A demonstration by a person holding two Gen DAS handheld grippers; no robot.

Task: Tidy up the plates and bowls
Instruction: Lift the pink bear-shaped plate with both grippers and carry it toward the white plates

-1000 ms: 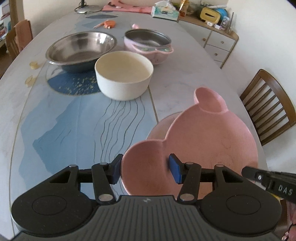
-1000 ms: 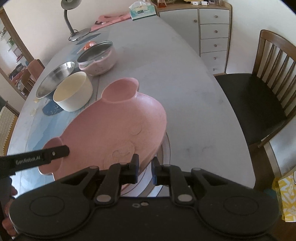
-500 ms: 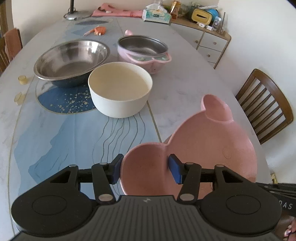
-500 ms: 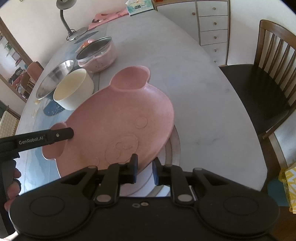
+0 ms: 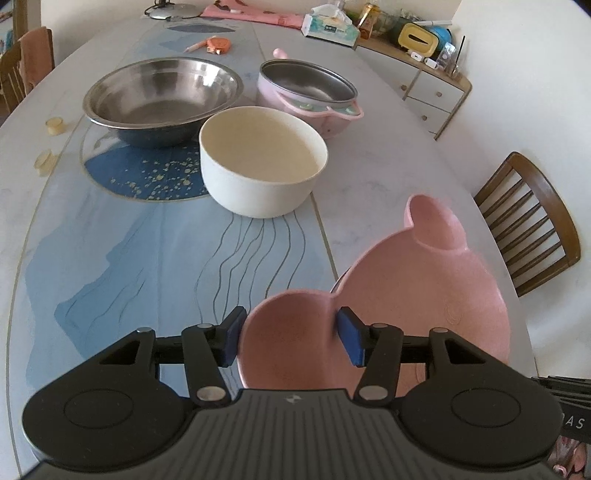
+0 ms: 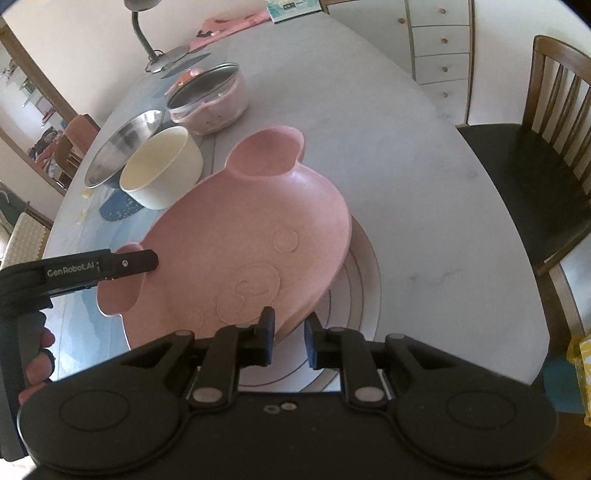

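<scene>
On the near right part of the bench [image 5: 110, 258], a pink plate [image 6: 240, 236] with two ear-shaped lobes is held tilted, its far side raised, above a white plate [image 6: 364, 295] that lies flat on the bench beneath it. One ear of the pink plate is clasped by the left gripper [image 5: 290, 338]; its blue pads [image 5: 351, 341] are seen against both sides of the ear, so the jaws are half spread and pinching it. The near rim of the pink plate is met by the right gripper [image 6: 288, 338]. Its jaws are set close together with a narrow gap, and the left pad sits at the rim; whether the rim is actually pinched cannot be told. In the right wrist view the left gripper's finger is seen lying across the ear, with part of a hand [image 6: 35, 363] on its handle.

Farther along the bench, a cream bowl [image 5: 264, 171] is seen upright and empty. Behind it stand a steel bowl [image 5: 162, 99] and a pink pot [image 5: 308, 94], each just apart from the cream bowl. A tissue box [image 5: 330, 29] and a lamp base [image 5: 171, 11] are noted at the far end. A wooden chair [image 6: 535, 166] stands beside the bench on the right.
</scene>
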